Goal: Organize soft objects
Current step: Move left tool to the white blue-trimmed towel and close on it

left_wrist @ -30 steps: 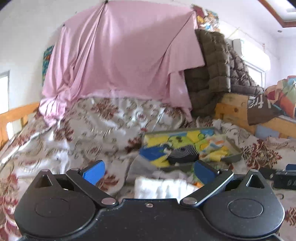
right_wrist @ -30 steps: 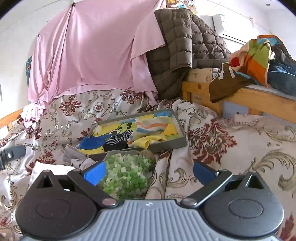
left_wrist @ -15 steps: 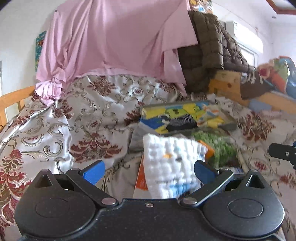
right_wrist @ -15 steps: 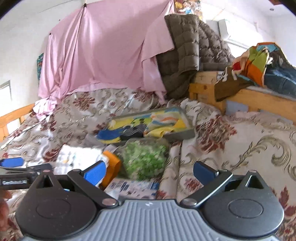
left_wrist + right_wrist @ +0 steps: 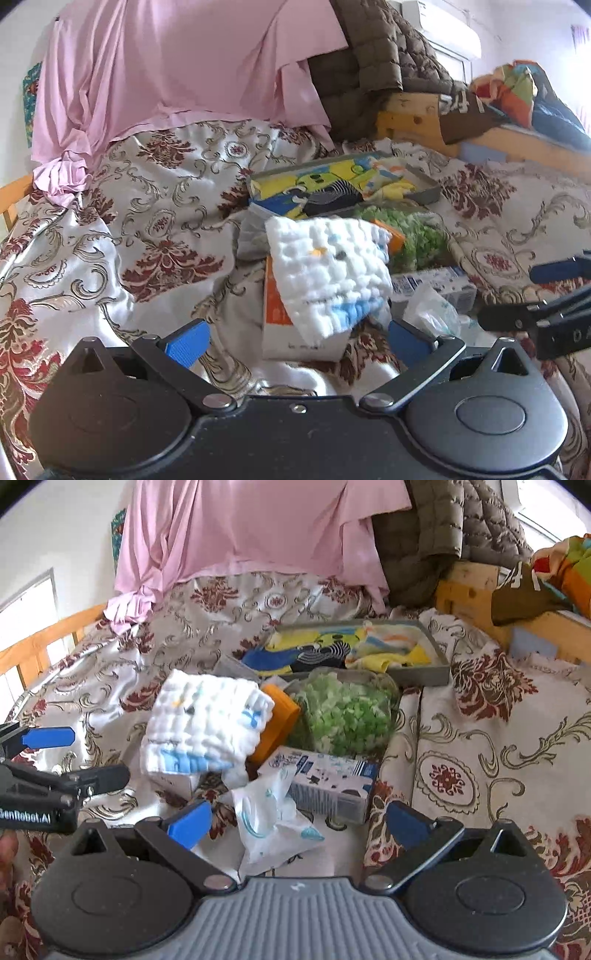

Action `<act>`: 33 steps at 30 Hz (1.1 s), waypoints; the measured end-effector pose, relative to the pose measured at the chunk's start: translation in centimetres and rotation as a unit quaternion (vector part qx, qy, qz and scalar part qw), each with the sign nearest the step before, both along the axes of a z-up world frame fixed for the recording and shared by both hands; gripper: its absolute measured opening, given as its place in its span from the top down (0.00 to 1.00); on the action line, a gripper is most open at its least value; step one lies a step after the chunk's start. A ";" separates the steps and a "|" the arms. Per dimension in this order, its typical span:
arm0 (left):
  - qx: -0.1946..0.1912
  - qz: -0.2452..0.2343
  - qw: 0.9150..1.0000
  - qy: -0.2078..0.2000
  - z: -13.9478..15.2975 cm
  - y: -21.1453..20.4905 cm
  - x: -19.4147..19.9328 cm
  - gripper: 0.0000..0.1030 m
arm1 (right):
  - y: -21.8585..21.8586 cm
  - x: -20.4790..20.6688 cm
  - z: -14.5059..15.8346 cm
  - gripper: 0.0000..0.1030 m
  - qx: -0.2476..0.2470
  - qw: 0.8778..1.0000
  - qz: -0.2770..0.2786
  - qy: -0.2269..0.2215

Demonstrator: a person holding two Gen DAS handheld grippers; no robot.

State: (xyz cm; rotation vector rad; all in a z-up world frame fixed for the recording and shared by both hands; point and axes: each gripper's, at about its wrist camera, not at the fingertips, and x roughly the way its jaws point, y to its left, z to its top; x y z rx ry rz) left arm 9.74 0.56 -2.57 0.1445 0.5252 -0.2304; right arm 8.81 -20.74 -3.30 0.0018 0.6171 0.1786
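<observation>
A white quilted cloth with blue trim (image 5: 328, 273) lies draped over an orange and white box (image 5: 277, 314) on the bed; it also shows in the right wrist view (image 5: 201, 723). Behind it a grey tray (image 5: 428, 188) holds folded colourful cloths (image 5: 332, 188). A bag of green foam pieces (image 5: 343, 712) lies in front of the tray. My left gripper (image 5: 297, 341) is open and empty, just short of the cloth. My right gripper (image 5: 295, 821) is open and empty, above a white plastic packet (image 5: 269, 819).
A blue and white carton (image 5: 328, 779) lies beside the green bag. A pink sheet (image 5: 177, 62) and a brown quilted jacket (image 5: 373, 62) hang at the back. A wooden bed frame (image 5: 417, 110) with piled clothes stands at the right. The floral bedspread (image 5: 491, 738) stretches to the right.
Both grippers have pulled back from the tray and tilted down. The white cloth, box, carton and packet have come into view. Both stay open.
</observation>
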 end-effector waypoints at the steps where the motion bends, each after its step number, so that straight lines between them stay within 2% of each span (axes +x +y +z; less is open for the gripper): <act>1: 0.004 0.000 1.000 0.001 -0.2 -0.2 -0.1 0.01 | 0.0 0.1 -0.1 0.00 0.000 1.000 0.001 0.003; 7: 0.036 0.007 0.999 -0.001 -1.2 -0.8 -0.3 0.01 | 0.0 0.8 -0.6 0.00 -0.002 1.000 -0.008 0.021; 11: 0.041 0.006 0.999 -0.005 -1.0 -1.0 -0.1 0.01 | -0.5 1.4 -0.7 0.00 0.009 1.000 -0.017 0.024; 20: 0.012 0.030 0.999 -0.007 -0.1 -1.1 2.3 0.01 | -0.4 1.9 -1.0 0.00 0.008 0.999 -0.016 0.029; 23: -0.008 0.024 0.999 -0.019 0.3 -1.2 2.7 0.01 | -0.4 2.1 -1.1 0.00 0.011 0.999 -0.015 0.033; 27: -0.004 0.018 1.000 -0.018 0.3 -1.6 3.4 0.01 | -0.2 2.3 -1.3 0.00 0.009 0.999 -0.011 0.035; 33: -0.024 0.018 0.999 -0.017 0.0 -1.7 4.6 0.01 | 0.1 2.4 -1.3 0.00 0.003 0.999 -0.004 0.043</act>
